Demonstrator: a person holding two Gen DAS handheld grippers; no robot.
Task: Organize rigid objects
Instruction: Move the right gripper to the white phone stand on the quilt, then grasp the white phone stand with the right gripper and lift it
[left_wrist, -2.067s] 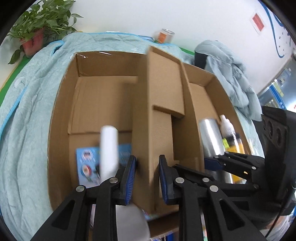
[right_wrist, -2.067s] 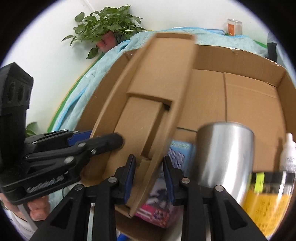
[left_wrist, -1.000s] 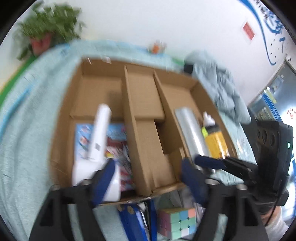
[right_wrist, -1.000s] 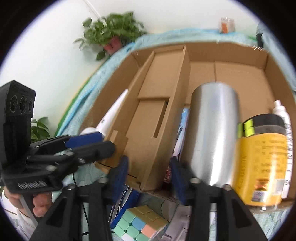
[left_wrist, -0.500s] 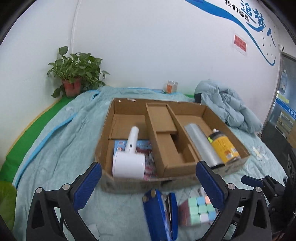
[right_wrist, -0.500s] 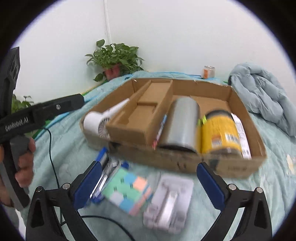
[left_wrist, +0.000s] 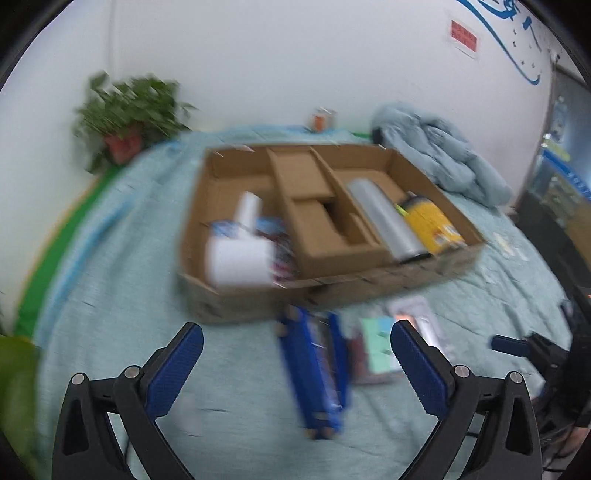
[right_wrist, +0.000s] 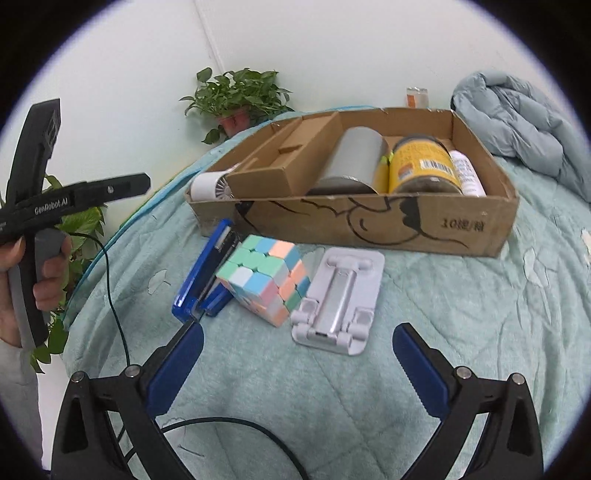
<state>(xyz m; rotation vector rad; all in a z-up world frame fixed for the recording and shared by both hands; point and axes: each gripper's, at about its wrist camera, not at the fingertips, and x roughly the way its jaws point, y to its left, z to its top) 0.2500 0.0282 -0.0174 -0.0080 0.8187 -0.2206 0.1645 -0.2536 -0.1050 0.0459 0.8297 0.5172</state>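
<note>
A cardboard box (right_wrist: 354, 225) (left_wrist: 240, 302) with a cardboard divider (left_wrist: 317, 218) lies on a teal quilt. It holds a white hair dryer (left_wrist: 240, 254), a steel tumbler (right_wrist: 354, 162), a yellow can (right_wrist: 424, 166) and a white bottle (right_wrist: 467, 173). In front of the box lie a blue stapler (right_wrist: 207, 277) (left_wrist: 314, 373), a pastel puzzle cube (right_wrist: 266, 277) (left_wrist: 376, 347) and a grey phone stand (right_wrist: 340, 295). My right gripper (right_wrist: 297, 339) is open, just short of the cube and stand. My left gripper (left_wrist: 295, 339) is open and empty above the stapler; that view is blurred.
A potted plant (right_wrist: 236, 99) and a small jar (right_wrist: 416, 96) stand at the wall behind the box. A bundled blue duvet (right_wrist: 517, 122) lies at the right. A hand holds the left gripper's handle (right_wrist: 37, 236); its black cable (right_wrist: 114, 295) trails over the quilt.
Both grippers let go of the cardboard divider, opened wide and drew back from the box. The stapler, cube and phone stand have come into view in front of it.
</note>
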